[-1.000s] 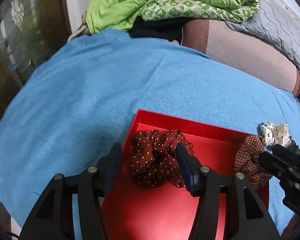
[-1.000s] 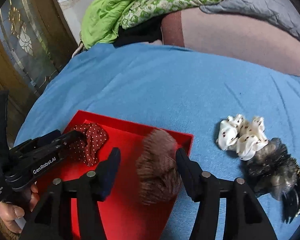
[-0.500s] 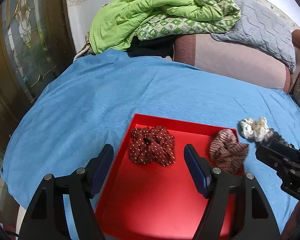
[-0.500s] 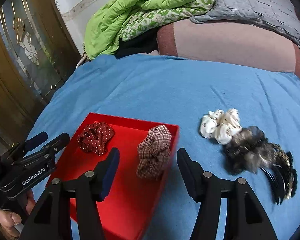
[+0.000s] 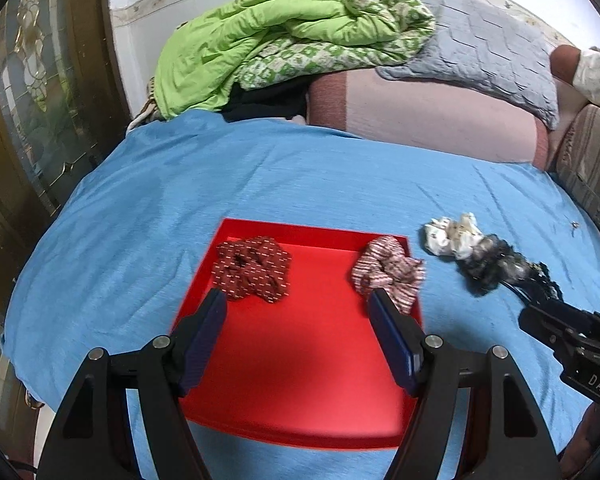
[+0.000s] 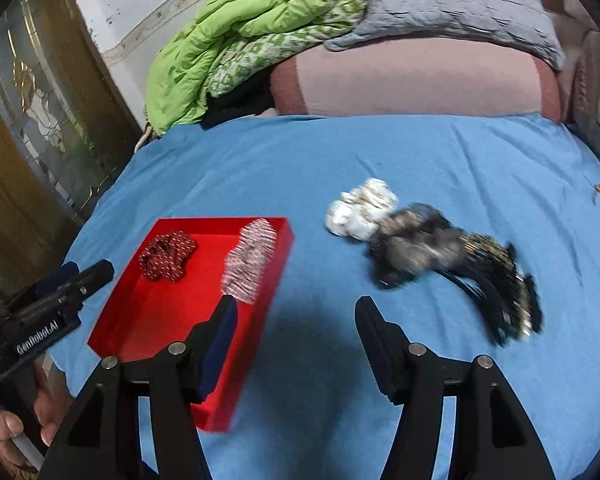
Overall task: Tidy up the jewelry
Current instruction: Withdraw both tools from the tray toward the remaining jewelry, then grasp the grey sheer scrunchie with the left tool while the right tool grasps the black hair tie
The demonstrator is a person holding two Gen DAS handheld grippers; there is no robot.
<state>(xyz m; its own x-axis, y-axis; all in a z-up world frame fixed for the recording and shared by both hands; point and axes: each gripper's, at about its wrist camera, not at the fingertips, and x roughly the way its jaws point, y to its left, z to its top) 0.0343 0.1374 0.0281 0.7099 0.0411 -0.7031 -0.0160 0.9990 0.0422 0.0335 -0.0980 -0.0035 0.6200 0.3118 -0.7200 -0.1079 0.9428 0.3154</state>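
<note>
A red tray [image 5: 300, 380] [image 6: 140, 320] lies on the blue bedspread. In it lie a dark red dotted scrunchie [image 5: 254, 270] [image 6: 168, 254] at the back left and a plaid scrunchie [image 5: 388, 272] [image 6: 248, 264] at the back right. To the right of the tray lie a white scrunchie [image 5: 452, 234] [image 6: 360, 212], a dark furry scrunchie [image 5: 488, 266] [image 6: 408, 248] and black beaded hair pieces [image 6: 508, 292]. My left gripper [image 5: 298, 304] is open and empty above the tray. My right gripper [image 6: 296, 312] is open and empty, over the bedspread just right of the tray.
A green quilt [image 5: 284, 36] and a grey pillow [image 5: 480, 56] are piled on a pink cushion [image 5: 428, 116] at the back. A glazed wooden door [image 5: 32, 92] stands at the left. The bedspread [image 6: 400, 152] drops off at the left and front.
Both grippers have pulled back and up from the tray. The right gripper has let go of the plaid scrunchie, left in the tray, and swung to the right.
</note>
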